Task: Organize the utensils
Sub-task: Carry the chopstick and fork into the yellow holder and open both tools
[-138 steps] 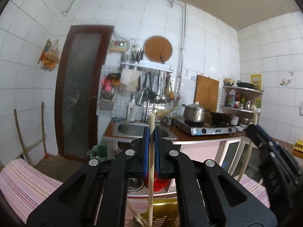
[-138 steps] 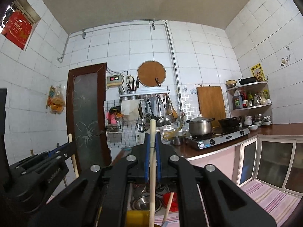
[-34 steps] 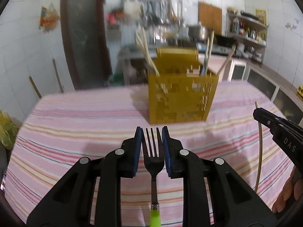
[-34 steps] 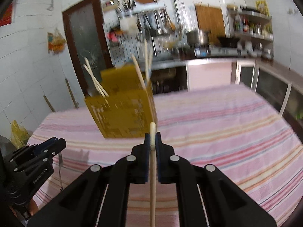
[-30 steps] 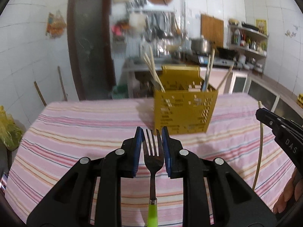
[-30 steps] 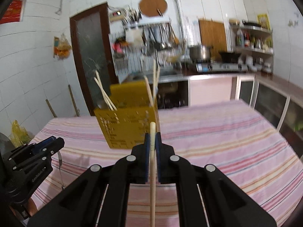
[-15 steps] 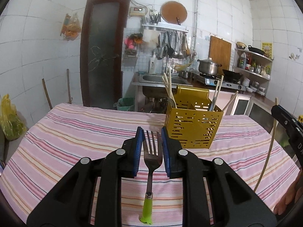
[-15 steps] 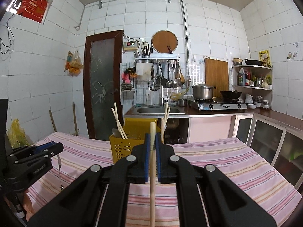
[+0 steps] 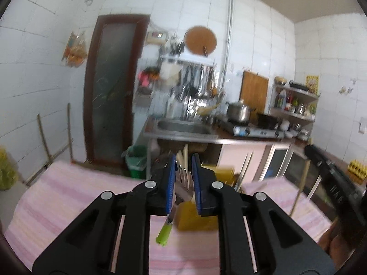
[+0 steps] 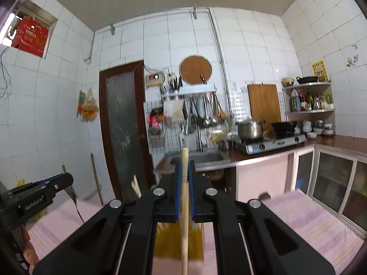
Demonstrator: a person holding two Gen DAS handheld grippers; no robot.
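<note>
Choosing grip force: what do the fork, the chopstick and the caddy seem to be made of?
Fork: dull grey metal tines, glossy lime handle, probably plastic. Chopstick: pale, matte, likely wood or bamboo. Caddy: opaque yellow, probably plastic; blur hides detail.

Black arms and blue pads are seen on the left tongs (image 9: 184,171) and the right tongs (image 10: 185,181). A fork (image 9: 181,193) of dull grey metal with a lime-green handle is shown against a mustard-yellow perforated utensil holder (image 9: 197,213). A pale tan wooden chopstick (image 10: 184,206) is shown. The counter (image 9: 62,197) is covered in pink cloth with faint stripes. White wall tiles (image 10: 156,43) are edged with dark grout.
</note>
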